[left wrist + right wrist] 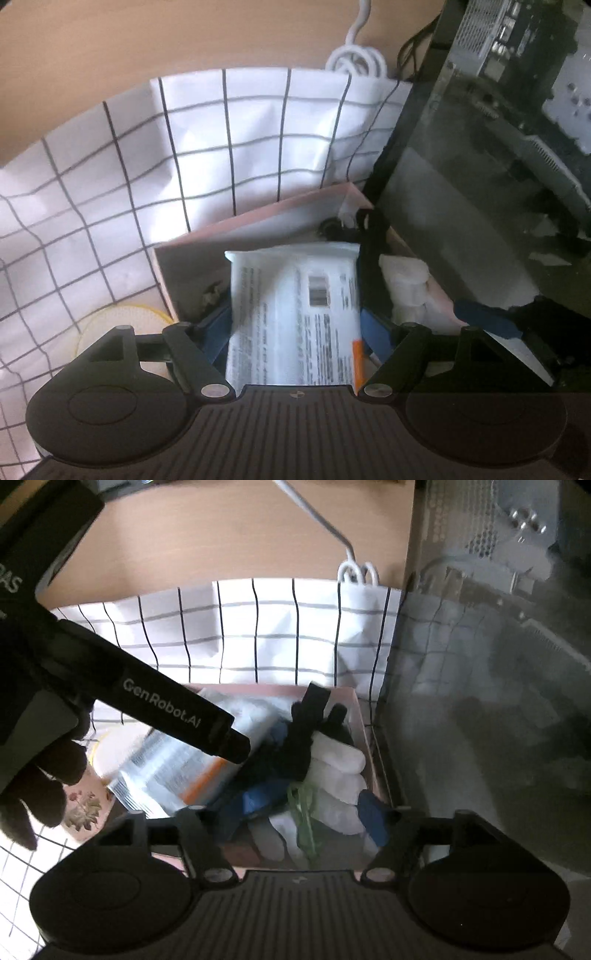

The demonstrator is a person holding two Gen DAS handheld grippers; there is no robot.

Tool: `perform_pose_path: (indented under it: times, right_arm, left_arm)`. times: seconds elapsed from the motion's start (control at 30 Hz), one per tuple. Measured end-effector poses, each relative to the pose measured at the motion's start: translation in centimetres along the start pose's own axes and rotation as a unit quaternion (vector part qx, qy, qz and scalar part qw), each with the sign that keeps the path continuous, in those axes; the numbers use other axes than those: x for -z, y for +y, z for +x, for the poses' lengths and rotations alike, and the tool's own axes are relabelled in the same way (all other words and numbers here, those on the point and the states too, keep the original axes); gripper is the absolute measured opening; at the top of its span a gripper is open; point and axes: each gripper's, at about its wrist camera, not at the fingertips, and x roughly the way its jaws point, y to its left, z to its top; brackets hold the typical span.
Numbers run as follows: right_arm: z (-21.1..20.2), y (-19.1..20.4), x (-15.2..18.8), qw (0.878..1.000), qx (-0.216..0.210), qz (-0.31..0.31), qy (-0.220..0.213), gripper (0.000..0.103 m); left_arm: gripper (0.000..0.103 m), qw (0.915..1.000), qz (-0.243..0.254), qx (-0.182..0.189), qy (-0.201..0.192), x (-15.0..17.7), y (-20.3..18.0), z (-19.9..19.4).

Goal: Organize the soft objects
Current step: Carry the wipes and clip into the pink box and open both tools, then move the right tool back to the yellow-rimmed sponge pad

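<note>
My left gripper (295, 328) is shut on a white soft pack with printed text and an orange stripe (295, 314), held over a pink box (258, 218). In the right wrist view the same pack (173, 771) lies tilted at the box's (358, 716) left side, with the left gripper body (166, 709) above it. White gloves (332, 775) and a black soft item (295, 746) lie inside the box; the white gloves also show in the left wrist view (406, 284). My right gripper (306, 812) is open above the gloves, with a green strip (304, 808) between its blue fingers.
A white cloth with a black grid (147, 166) covers the wooden table (110, 44). A dark computer case with a glass side (480, 166) stands right of the box. A coiled white cable (356, 59) lies behind the cloth. A yellow-rimmed round object (118, 325) lies left of the box.
</note>
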Motion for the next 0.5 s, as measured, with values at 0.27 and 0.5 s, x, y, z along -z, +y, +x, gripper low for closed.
perform_pose_path:
  times: [0.27, 0.5]
  right_arm:
    - [-2.5, 1.9, 1.0, 0.999, 0.013, -0.035, -0.011, 0.072]
    - [-3.6, 2.5, 1.3, 0.999, 0.008, -0.033, 0.003, 0.073]
  left_arm:
    - [0.077, 0.9916, -0.058, 0.038, -0.109, -1.0, 1.0, -3.1]
    - [0.077, 0.9881, -0.073, 0.042, -0.129, 1.1, 2.4, -7.6]
